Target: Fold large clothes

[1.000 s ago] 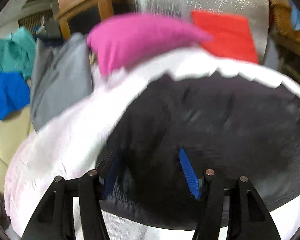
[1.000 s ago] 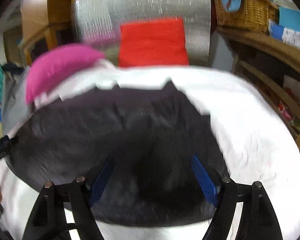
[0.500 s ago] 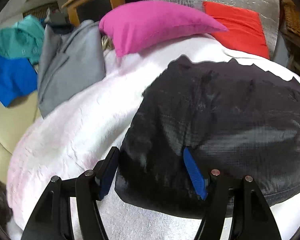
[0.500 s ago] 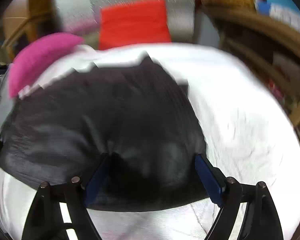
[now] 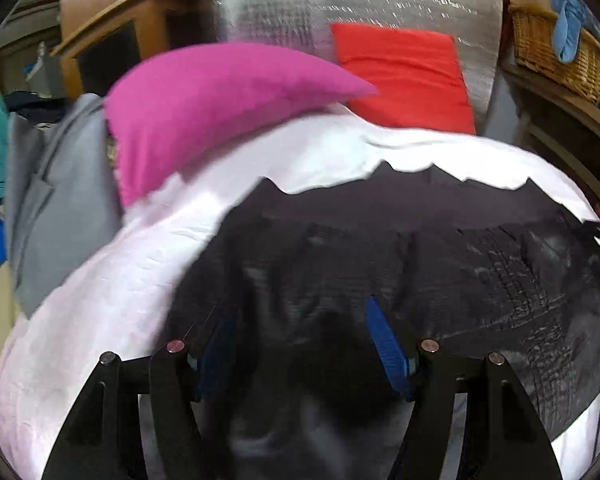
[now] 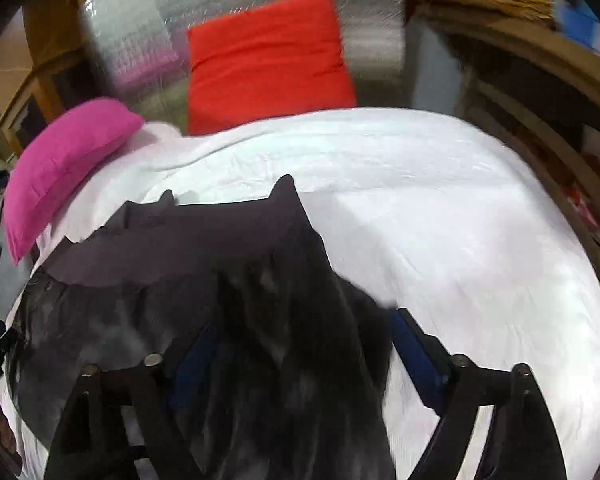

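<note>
A large black garment [image 5: 420,248] lies spread on a white bed cover [image 5: 112,288], its jagged far edge toward the pillows. My left gripper [image 5: 296,312] hovers over the garment's near left part with its jaws apart and dark fabric blurred below them. In the right wrist view the garment [image 6: 180,280] is bunched up near the camera. My right gripper [image 6: 300,320] straddles that raised fold. Its jaws are closing, and the blue pads [image 6: 416,352] still show beside the cloth.
A pink pillow [image 5: 204,100] and a red cushion [image 5: 404,76] lean at the bed's head against a silver foil panel [image 5: 340,4]. Grey clothing [image 5: 56,200] hangs off the left side. A wicker basket [image 5: 556,52] sits on wooden shelves [image 6: 540,64] at the right.
The left gripper has shifted from the garment's left edge to over the black fabric. In the right view the flat near part of the garment has bunched up between the jaws.
</note>
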The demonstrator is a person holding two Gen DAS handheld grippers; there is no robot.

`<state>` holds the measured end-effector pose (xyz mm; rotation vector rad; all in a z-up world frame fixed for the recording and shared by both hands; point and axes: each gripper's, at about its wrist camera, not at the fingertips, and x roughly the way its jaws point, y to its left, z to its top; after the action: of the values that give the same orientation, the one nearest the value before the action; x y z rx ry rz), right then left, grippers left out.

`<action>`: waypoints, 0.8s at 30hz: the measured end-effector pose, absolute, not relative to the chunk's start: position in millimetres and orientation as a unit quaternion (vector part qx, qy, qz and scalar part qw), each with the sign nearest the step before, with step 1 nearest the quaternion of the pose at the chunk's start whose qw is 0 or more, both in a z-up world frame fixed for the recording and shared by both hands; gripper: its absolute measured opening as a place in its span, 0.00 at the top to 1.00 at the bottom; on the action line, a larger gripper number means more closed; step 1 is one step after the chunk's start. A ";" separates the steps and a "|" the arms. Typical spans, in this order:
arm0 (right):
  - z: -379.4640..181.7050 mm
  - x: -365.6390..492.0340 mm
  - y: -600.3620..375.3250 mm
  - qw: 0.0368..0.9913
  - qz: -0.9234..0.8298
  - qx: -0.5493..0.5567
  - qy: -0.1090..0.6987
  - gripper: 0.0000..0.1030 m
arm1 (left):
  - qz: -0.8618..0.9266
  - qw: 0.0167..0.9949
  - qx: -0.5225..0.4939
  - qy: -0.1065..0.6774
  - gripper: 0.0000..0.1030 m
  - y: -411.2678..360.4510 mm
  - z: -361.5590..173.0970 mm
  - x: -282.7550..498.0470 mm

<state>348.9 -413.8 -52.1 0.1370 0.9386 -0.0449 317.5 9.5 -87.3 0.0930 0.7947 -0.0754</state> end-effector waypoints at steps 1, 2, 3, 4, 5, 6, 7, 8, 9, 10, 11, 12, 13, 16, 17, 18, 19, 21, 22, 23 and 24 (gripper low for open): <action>-58.8 359.7 -414.0 0.883 -0.013 0.066 0.465 0.40 | -0.041 0.916 0.046 0.396 0.34 5.3 -93.1 323.6; -66.6 365.9 -415.6 0.877 -0.009 0.069 0.476 0.56 | -0.043 0.913 0.045 0.404 0.34 1.6 -96.0 327.8; -73.2 373.1 -417.2 0.869 -0.014 0.069 0.489 0.79 | -0.045 0.909 0.045 0.413 0.34 -4.1 -98.3 332.6; -75.6 371.9 -416.7 0.871 -0.014 0.067 0.486 0.83 | -0.042 0.905 0.051 0.419 0.34 -10.7 -100.5 337.1; -74.7 361.5 -419.2 0.875 -0.017 0.063 0.480 0.85 | -0.034 0.902 0.067 0.424 0.34 -17.9 -104.5 341.1; -76.6 361.7 -423.2 0.877 -0.028 0.059 0.477 0.86 | -0.022 0.899 0.089 0.429 0.34 -26.6 -110.8 341.6; -82.5 364.3 -428.2 0.872 -0.037 0.065 0.484 0.86 | -0.012 0.893 0.101 0.439 0.33 -29.2 -119.7 348.6; -88.0 366.6 -430.9 0.869 -0.043 0.071 0.488 0.86 | -0.007 0.888 0.095 0.450 0.33 -27.5 -128.1 354.5; -90.3 365.6 -431.8 0.870 -0.048 0.073 0.485 0.86 | -0.002 0.889 0.086 0.450 0.33 -25.2 -130.0 356.7; -89.1 364.5 -432.2 0.872 -0.053 0.071 0.481 0.86 | 0.003 0.889 0.083 0.451 0.32 -24.3 -129.8 358.0; -87.4 363.8 -431.3 0.873 -0.059 0.074 0.478 0.86 | 0.007 0.888 0.079 0.454 0.32 -23.7 -128.1 357.9; -84.6 362.3 -432.5 0.874 -0.059 0.086 0.475 0.81 | 0.008 0.887 0.077 0.455 0.33 -23.6 -125.5 357.3; -79.9 358.3 -434.5 0.874 -0.062 0.098 0.471 0.71 | 0.008 0.887 0.075 0.455 0.33 -23.0 -121.2 354.2; -52.2 327.5 -429.7 0.896 -0.070 0.095 0.429 0.51 | 0.002 0.905 0.072 0.418 0.33 -21.8 -98.3 331.4; -43.8 314.8 -423.0 0.903 -0.066 0.091 0.414 0.49 | -0.003 0.916 0.068 0.396 0.33 -22.3 -86.9 317.9; -38.2 303.0 -415.0 0.909 -0.056 0.086 0.405 0.48 | -0.010 0.920 0.065 0.386 0.33 -23.3 -81.1 310.4; -34.2 292.1 -405.6 0.913 -0.045 0.081 0.398 0.47 | -0.016 0.925 0.060 0.376 0.33 -25.6 -74.4 299.2; -30.4 269.5 -385.1 0.920 -0.023 0.078 0.382 0.43 | -0.027 0.930 0.049 0.362 0.33 -27.7 -67.1 281.0; -28.2 258.8 -378.3 0.923 -0.017 0.075 0.378 0.40 | -0.034 0.933 0.046 0.356 0.33 -31.6 -67.0 272.8; -29.8 248.7 -368.4 0.925 -0.011 0.064 0.375 0.40 | -0.037 0.934 0.046 0.351 0.33 -35.8 -69.9 266.5; -34.8 240.5 -359.3 0.925 -0.009 0.045 0.377 0.40 | -0.039 0.934 0.046 0.352 0.33 -37.9 -73.4 263.9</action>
<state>240.5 -359.3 -34.8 0.0929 0.7734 -0.0194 263.9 -37.9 -73.4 0.0941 0.7201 -0.0796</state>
